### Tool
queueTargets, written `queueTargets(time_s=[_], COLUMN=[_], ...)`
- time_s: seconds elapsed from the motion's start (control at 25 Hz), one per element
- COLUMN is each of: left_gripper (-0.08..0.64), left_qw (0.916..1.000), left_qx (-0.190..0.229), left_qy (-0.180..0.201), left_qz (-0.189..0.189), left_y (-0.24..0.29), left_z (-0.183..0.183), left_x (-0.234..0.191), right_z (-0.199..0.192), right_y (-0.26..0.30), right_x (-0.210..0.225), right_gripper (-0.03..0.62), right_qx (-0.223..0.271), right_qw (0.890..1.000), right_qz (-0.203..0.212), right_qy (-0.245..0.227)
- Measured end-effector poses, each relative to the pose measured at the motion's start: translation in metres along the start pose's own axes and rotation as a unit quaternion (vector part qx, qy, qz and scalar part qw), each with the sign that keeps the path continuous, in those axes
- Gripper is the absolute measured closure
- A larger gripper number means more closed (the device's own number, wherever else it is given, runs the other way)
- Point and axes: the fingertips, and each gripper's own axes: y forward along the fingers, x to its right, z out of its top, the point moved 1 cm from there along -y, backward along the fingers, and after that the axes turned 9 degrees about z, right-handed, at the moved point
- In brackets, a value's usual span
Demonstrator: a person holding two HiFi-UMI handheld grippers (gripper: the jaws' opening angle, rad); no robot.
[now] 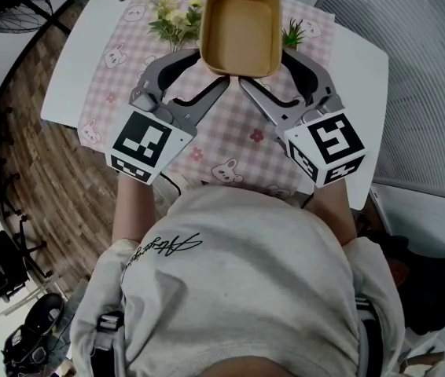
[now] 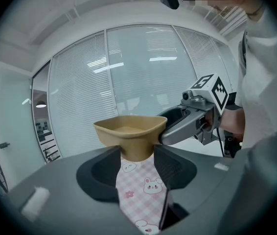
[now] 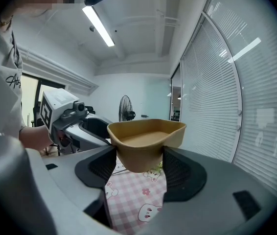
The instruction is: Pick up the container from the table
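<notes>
Closest in the head view is the person's pale grey sweatshirt with dark script on the chest (image 1: 238,273). Just beyond it sit the two black-and-white marker cubes, the left one (image 1: 148,144) and the right one (image 1: 329,148), each at the rear of a grey tool.

From there the left tool (image 1: 211,69) and the right tool (image 1: 263,69) reach forward and angle in toward each other. Both meet the near side of a tan, rounded-rectangular, empty plastic container (image 1: 242,26).

In the left gripper view, the left tool (image 2: 136,153) has its jaws partly spread. The dark pads press on either side of the container's (image 2: 128,131) narrower lower body. The right tool's grey arm touches the rim from the right.

In the right gripper view, the right tool (image 3: 138,155) pinches the container (image 3: 146,136) the same way, one pad against each flank below the flared rim.

The container is held up off the surface, with a pink-and-white checked cloth printed with cartoon rabbits (image 1: 230,144) visible beneath it between the jaws. That cloth covers the middle of a white worktop with rounded corners (image 1: 81,77).

At the far end of the cloth, partly behind the container, lie a small bunch of pale flowers with green leaves (image 1: 171,18) on the left and a small green sprig (image 1: 293,34) on the right.

Farther off, a black floor fan (image 1: 14,2) stands on the wood-pattern floor (image 1: 57,179).
</notes>
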Motion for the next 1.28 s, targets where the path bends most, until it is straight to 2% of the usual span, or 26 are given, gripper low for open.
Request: queueTargets(time_s=[1.28], left_gripper=[0.351], left_qw=[0.9999], left_qx=[-0.002], left_qy=[-0.006], left_qz=[-0.009], left_y=[0.0066], left_z=[-0.0070], left_x=[-0.0017], right_z=[-0.0064], right_y=[0.0045], right_x=[0.0040], right_gripper=[0.305], right_qx=[-0.008], right_qw=[1.000], right_qz=[-0.006], right_qy=[0.008])
